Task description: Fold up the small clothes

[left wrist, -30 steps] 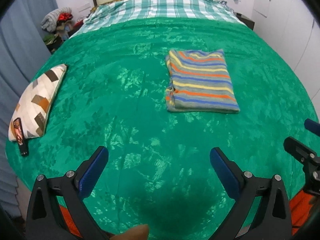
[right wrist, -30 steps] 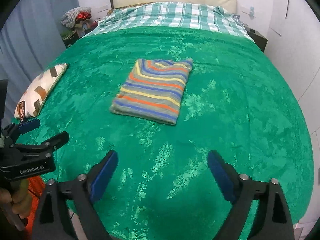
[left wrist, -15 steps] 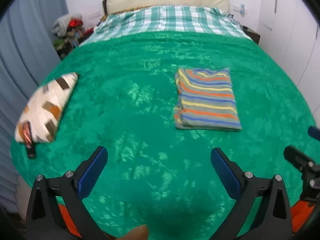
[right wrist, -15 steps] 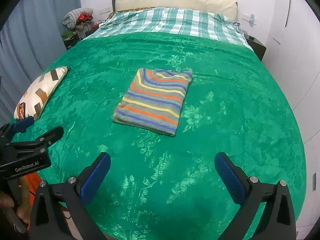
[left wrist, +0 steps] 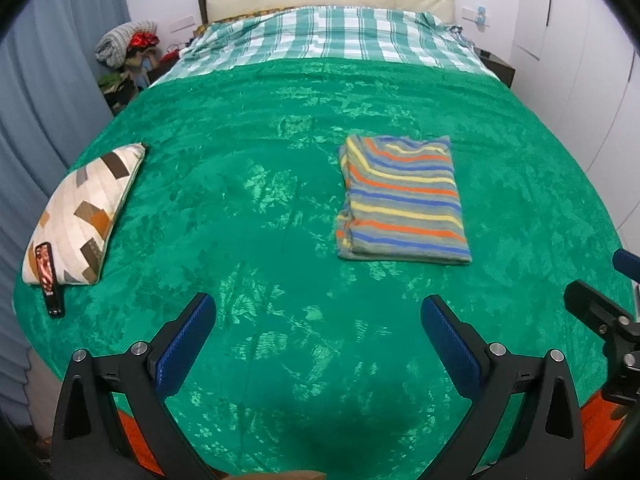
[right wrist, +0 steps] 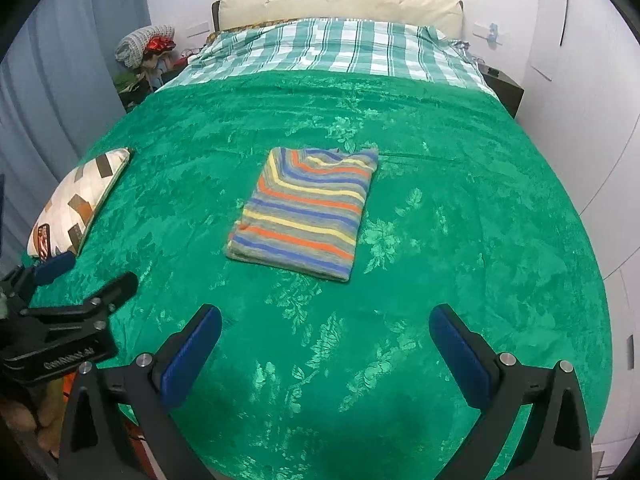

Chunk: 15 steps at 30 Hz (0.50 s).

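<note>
Left wrist view: striped knit garment of grey, orange, blue and yellow (left wrist: 402, 200) lies as a flat folded rectangle on the green floral velvet bedspread (left wrist: 240, 200), mid-bed, right of centre. Left gripper (left wrist: 316, 340) jaws wide, nothing between them, well short of the garment. Right wrist view: right gripper (right wrist: 325, 344) likewise wide and empty, near the foot of the bed; garment (right wrist: 308, 208) well apart from both.

Fold looks finished. Risks, judged: a careless re-grasp of one layer only would drag the stack open; soft pile could snag a fingertip and rumple the edge. Patterned beige cushion (left wrist: 80, 216) with black phone (left wrist: 50, 276) sits at the left edge, liable to slide if bumped.
</note>
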Motion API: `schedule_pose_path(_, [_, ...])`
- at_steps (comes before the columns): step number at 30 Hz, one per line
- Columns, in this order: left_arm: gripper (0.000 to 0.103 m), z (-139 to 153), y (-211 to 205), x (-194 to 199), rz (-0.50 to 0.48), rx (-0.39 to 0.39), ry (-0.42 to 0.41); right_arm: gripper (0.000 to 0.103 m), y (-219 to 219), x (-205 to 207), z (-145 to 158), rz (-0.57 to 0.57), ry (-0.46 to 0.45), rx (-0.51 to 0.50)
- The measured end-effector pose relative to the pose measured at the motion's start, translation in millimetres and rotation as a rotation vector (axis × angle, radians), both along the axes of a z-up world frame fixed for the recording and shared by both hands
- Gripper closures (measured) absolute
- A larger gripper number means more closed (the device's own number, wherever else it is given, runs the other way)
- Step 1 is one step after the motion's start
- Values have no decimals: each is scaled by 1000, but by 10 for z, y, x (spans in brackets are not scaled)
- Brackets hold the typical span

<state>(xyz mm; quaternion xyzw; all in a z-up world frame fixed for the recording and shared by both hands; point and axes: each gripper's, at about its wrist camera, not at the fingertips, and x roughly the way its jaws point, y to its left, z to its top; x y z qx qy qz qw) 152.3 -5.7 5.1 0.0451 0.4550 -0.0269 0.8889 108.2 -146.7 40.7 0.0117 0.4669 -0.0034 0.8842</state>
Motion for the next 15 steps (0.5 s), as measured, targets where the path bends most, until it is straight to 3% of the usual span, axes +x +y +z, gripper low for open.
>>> schedule_pose_path(15, [1, 44, -118, -8, -29, -6, -11, 1, -80, -15, 35, -23, -8, -2])
